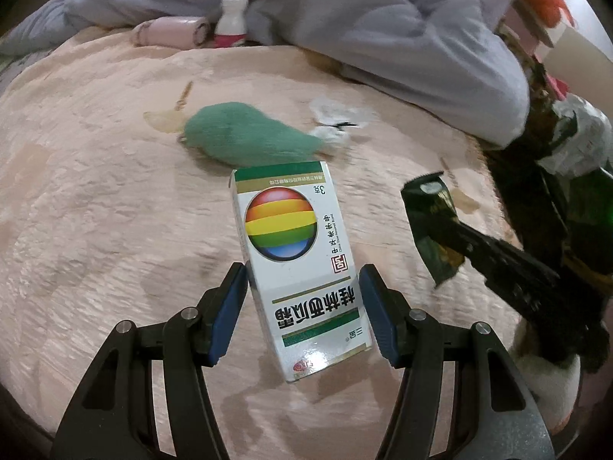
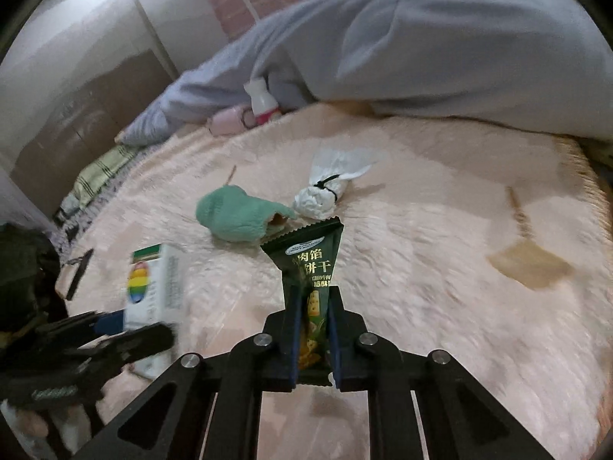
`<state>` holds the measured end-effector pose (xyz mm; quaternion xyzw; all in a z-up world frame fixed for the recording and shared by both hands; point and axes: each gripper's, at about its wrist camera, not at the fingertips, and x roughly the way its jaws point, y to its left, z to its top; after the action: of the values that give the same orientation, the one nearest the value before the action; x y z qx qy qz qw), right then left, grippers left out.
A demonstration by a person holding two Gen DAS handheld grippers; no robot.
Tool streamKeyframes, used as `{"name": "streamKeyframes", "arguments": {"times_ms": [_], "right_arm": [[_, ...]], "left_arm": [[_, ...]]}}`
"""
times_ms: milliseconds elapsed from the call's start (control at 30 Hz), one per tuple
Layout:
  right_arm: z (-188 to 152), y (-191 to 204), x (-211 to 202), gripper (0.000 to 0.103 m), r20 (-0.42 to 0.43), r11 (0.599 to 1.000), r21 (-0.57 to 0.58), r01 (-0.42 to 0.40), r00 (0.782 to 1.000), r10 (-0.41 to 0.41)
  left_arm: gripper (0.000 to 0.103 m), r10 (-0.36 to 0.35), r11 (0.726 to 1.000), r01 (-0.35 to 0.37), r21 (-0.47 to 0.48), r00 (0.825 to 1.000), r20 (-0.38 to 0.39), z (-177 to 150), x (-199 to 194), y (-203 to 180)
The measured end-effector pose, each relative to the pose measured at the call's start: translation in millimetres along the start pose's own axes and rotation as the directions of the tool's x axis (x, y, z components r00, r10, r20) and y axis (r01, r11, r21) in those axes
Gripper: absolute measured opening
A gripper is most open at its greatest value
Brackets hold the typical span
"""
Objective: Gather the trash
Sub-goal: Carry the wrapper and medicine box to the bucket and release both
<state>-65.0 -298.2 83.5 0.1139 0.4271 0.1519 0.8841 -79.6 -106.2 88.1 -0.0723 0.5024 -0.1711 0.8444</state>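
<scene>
Box: the white medicine box [image 1: 299, 264] lies on the pink bed [image 1: 95, 211], long axis running near to far, its near half between the left gripper [image 1: 302, 314] jaws.
Left jaws: wide, 1 blue pad at each long side, not clearly pressing.
Right gripper [image 2: 314, 337]: jaws narrow, clamped on the green snack wrapper [image 2: 306, 260].
Nearer: the left.

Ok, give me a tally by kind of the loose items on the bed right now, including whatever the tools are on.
Medicine box, between the left tool's open fingers: 1
Green snack wrapper, shut in the right tool: 1
Green sock: 1
Tied white bag: 1
White bottle: 1
Pink roll: 1
Total: 6
</scene>
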Motion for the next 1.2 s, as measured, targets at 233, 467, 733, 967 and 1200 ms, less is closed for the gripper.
{"name": "streamKeyframes", "arguments": {"times_ms": [233,467,733,967,1200], "right_arm": [[-31,-13,-61,0.012,0.051,0.999,0.03,0.011,0.999,-0.012],[-60,-38,-104,0.012,0.082,0.996,0.064,0.066,0.994,-0.071],[-89,-83,-160,0.012,0.126,0.98,0.136,0.148,0.978,-0.165],[-115,-131,-204,0.012,0.145,0.95,0.215,0.227,0.954,-0.261],[-141,-177,-235,0.012,0.135,0.907,0.297,0.297,0.928,-0.348]], "left_arm": [[0.059,-0.04,0.995,0.04,0.092,0.999,-0.006,-17,-3,-56],[0.059,-0.072,0.981,0.075,0.18,0.997,-0.021,-33,0,-110],[0.059,-0.123,0.953,0.132,0.271,0.991,-0.047,-48,9,-176],[0.059,-0.188,0.918,0.211,0.336,0.977,-0.099,-60,22,-238],[0.059,-0.241,0.874,0.286,0.392,0.957,-0.159,-72,35,-299]]}}
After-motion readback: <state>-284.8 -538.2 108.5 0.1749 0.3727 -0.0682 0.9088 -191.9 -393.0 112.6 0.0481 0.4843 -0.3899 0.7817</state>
